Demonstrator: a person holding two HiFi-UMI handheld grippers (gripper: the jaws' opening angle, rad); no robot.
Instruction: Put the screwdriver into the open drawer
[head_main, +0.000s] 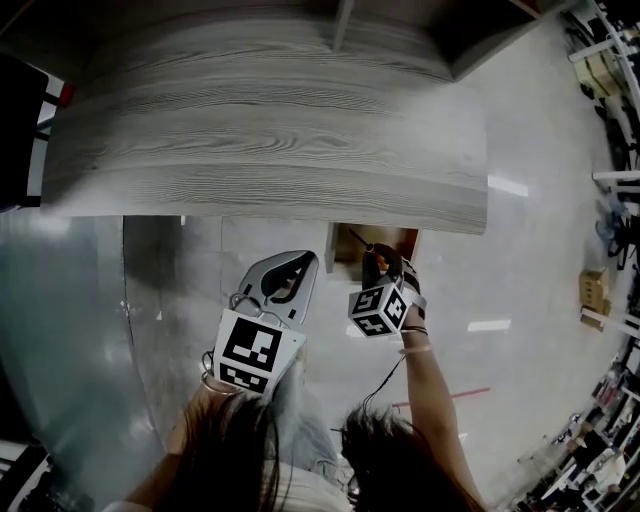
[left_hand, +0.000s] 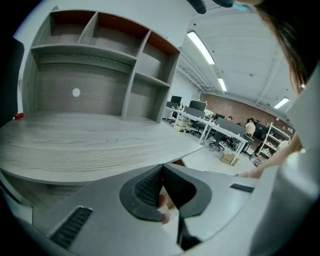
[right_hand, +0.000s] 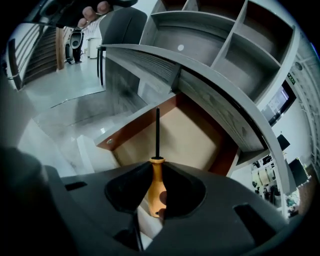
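The screwdriver (right_hand: 156, 186) has an orange handle and a thin black shaft. My right gripper (right_hand: 157, 172) is shut on the handle, and the shaft points straight ahead into the open drawer (right_hand: 134, 131). The drawer has a tan bottom and reddish-brown walls and sticks out from under the grey wooden desk (head_main: 270, 130). In the head view my right gripper (head_main: 378, 260) is at the near edge of the drawer (head_main: 388, 242). My left gripper (head_main: 305, 262) is white, held just left of the drawer, its jaws shut on nothing (left_hand: 161, 166).
A grey shelf unit (left_hand: 100, 65) with open compartments stands on the desk. A dark chair (right_hand: 120, 25) is off to the left of the desk. Pale shiny floor (head_main: 520, 280) spreads to the right. Office desks and people (left_hand: 220, 130) are far behind.
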